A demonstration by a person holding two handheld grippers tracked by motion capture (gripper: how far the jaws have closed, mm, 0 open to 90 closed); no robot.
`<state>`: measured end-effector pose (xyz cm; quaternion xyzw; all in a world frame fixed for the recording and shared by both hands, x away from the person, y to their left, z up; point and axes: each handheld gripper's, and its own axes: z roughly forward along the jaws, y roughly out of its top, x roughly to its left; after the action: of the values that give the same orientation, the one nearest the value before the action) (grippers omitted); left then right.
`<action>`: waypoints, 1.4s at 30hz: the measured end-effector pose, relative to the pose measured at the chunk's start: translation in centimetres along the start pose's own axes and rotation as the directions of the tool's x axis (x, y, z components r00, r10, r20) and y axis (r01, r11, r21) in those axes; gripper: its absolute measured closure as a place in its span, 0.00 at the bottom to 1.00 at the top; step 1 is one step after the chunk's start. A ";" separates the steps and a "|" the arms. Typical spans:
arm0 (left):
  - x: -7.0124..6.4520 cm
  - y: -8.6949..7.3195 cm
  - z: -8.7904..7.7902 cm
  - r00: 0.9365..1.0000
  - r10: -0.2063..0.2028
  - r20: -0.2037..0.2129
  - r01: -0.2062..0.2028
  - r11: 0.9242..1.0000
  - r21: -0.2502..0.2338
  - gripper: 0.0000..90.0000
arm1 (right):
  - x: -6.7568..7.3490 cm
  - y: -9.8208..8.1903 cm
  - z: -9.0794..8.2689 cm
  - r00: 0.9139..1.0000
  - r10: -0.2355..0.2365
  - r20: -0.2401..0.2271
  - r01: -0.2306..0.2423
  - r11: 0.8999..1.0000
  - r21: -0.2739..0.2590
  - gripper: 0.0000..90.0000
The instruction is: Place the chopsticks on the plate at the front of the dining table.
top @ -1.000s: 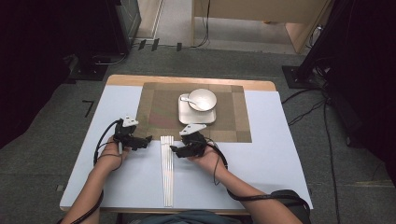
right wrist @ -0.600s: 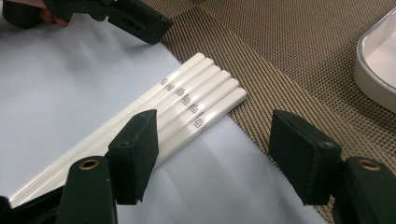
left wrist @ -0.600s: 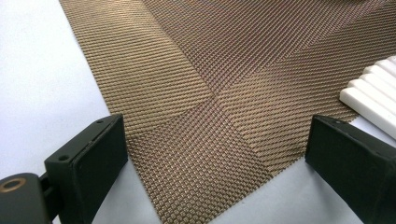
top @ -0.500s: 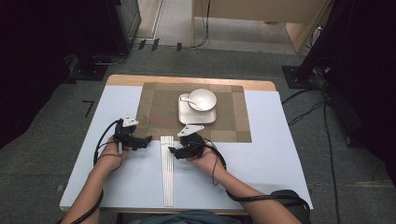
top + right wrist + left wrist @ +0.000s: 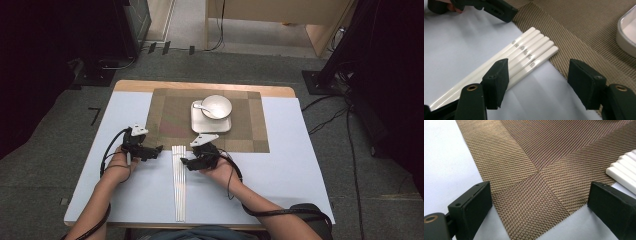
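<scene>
Nothing has shifted in the last second: your left hand-held gripper and right hand-held gripper still hover with jaws apart, flanking the white chopsticks near the desk's front edge, ungrasped.

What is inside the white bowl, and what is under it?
A white spoon rests in the bowl, handle over the rim. The bowl stands on a square plate on the woven placemat. The plate's middle is covered.

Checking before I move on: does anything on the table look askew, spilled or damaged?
Nothing stands out. The white chopsticks lie side by side in a neat row, tips on the brown woven placemat. The white bowl sits upright on the square white plate, spoon inside.
</scene>
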<state>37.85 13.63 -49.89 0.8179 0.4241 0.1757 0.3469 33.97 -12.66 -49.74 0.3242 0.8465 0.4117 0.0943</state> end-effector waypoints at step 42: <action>0.0 0.0 0.0 1.000 0.000 -0.001 0.000 1.000 0.000 0.06 | -1.5 -0.3 -0.9 0.998 -0.026 0.059 0.024 0.999 0.029 0.90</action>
<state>37.84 13.62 -49.89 0.8178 0.4242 0.1760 0.3469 34.61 -14.26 -49.53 0.3269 0.8530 0.3887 0.1200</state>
